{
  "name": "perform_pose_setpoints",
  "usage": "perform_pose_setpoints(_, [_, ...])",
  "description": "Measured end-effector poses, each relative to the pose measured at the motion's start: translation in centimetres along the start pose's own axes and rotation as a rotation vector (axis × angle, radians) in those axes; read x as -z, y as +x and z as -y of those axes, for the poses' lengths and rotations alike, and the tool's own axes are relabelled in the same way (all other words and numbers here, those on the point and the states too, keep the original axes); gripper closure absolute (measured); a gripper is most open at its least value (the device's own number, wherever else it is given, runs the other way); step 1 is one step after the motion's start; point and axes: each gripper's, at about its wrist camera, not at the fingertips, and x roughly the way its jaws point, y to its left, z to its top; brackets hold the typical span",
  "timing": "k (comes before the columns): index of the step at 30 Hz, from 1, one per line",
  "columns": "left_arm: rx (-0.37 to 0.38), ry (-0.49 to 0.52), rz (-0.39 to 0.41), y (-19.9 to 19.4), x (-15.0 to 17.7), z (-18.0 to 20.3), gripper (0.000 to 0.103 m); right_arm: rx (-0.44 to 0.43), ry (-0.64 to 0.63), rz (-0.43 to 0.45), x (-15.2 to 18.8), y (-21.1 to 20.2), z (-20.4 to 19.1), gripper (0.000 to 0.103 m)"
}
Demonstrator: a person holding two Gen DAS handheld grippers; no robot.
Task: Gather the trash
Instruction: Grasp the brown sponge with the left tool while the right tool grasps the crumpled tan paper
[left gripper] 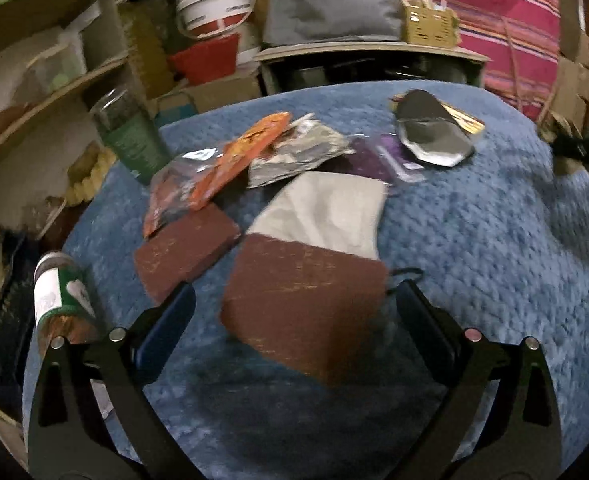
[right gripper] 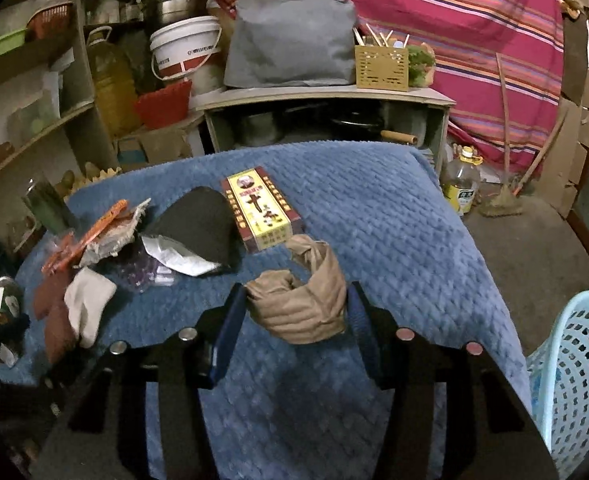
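Trash lies on a blue quilted cloth (left gripper: 474,240). In the left wrist view my left gripper (left gripper: 294,304) is open over a brown and white sock (left gripper: 306,304); a second brown piece (left gripper: 186,254), orange wrappers (left gripper: 222,160), a silver wrapper (left gripper: 298,152), purple plastic (left gripper: 378,160) and a dark foil bag (left gripper: 434,132) lie beyond. In the right wrist view my right gripper (right gripper: 294,312) is shut on a knotted tan stocking (right gripper: 302,304), held above the cloth (right gripper: 394,220). A yellow and red box (right gripper: 260,208) and the foil bag (right gripper: 194,228) lie ahead.
A pale blue mesh basket (right gripper: 574,376) stands at the right edge of the table. Bottles (left gripper: 62,300) lie at the left edge, beside a green jar (left gripper: 130,136). Shelves, a white bucket (right gripper: 186,48) and a low cabinet (right gripper: 326,100) crowd the back.
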Motion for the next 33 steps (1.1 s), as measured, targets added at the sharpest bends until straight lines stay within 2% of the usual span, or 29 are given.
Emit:
perform_pose_setpoints(3, [-0.003, -0.022, 0.003, -0.3, 0.0, -1.3, 0.010, 0.003, -0.010, 0.008, 0.2, -0.6, 0.2, 0.051])
perform_pose_setpoints(8, [-0.046, -0.056, 0.086, -3.5, -0.1, -3.3, 0.010, 0.005, -0.011, 0.029, 0.3, -2.1, 0.8, 0.051])
perform_pose_setpoints(14, [-0.057, -0.086, 0.073, -4.3, 0.5, -5.6, 0.012, 0.013, -0.004, 0.030, 0.8, -2.9, 1.6, 0.051])
perform_pose_setpoints(16, [-0.041, -0.079, 0.080, -4.5, 0.7, -6.0, 0.028, 0.013, -0.004, 0.033, 0.9, -3.1, 1.7, 0.051])
perform_pose_setpoints(17, [-0.028, -0.075, 0.086, -4.6, 0.7, -6.1, 0.033, 0.012, -0.005, 0.035, 0.9, -3.3, 1.8, 0.051])
perform_pose_setpoints(19, [0.003, -0.061, 0.091, -5.0, 0.9, -5.9, 0.053, 0.011, -0.008, 0.037, 1.1, -3.5, 1.6, 0.051])
perform_pose_setpoints(20, [0.015, -0.051, 0.091, -5.2, 1.1, -5.7, 0.058, 0.012, -0.012, 0.038, 1.1, -3.6, 1.5, 0.051])
perform_pose_setpoints(22, [0.027, -0.021, 0.088, -5.4, 1.2, -5.1, 0.081, 0.011, -0.019, 0.040, 1.2, -3.9, 1.4, 0.051])
perform_pose_setpoints(24, [0.021, 0.007, 0.092, -5.8, 1.1, -4.4, 0.090, 0.009, -0.026, 0.044, 1.4, -4.2, 1.3, 0.051])
perform_pose_setpoints(30, [-0.016, 0.036, 0.129, -7.3, 0.2, -3.1, 0.091, 0.004, -0.035, 0.063, 1.6, -5.6, 2.2, 0.051])
perform_pose_setpoints(33, [-0.005, 0.013, 0.173, -9.0, -0.8, -2.5, 0.091, 0.006, -0.035, 0.084, 1.6, -6.7, 3.0, 0.051])
